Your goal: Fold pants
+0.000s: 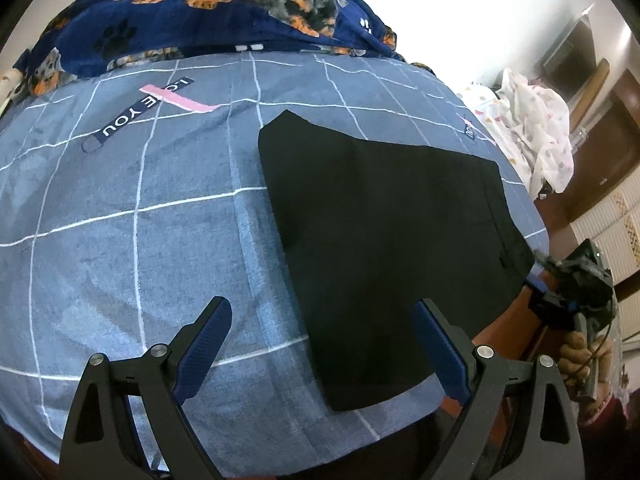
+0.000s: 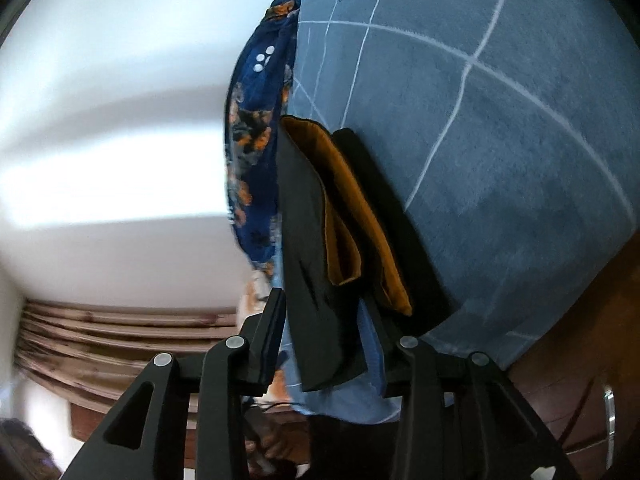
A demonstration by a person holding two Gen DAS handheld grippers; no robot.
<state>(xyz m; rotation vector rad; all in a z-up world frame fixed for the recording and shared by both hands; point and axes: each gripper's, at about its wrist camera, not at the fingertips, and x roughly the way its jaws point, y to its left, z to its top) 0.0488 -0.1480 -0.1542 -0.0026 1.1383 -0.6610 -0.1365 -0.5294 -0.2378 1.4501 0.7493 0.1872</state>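
Black pants [image 1: 380, 240] lie folded flat on a bed [image 1: 140, 220] covered in a blue checked sheet, just ahead of the left hand-held gripper [image 1: 320, 344], which hovers wide open and empty. At the bed's edge the right hand-held gripper [image 2: 324, 336] pinches a corner of the pants [image 2: 312, 280], lifting one layer so an orange lining [image 2: 348, 208] shows. A dog-print blanket [image 1: 200, 12] is bunched beyond.

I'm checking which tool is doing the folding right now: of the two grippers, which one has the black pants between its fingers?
The right gripper: its fingers flank an edge of the black pants, orange lining showing. The left gripper hangs wide open above the bed, empty.
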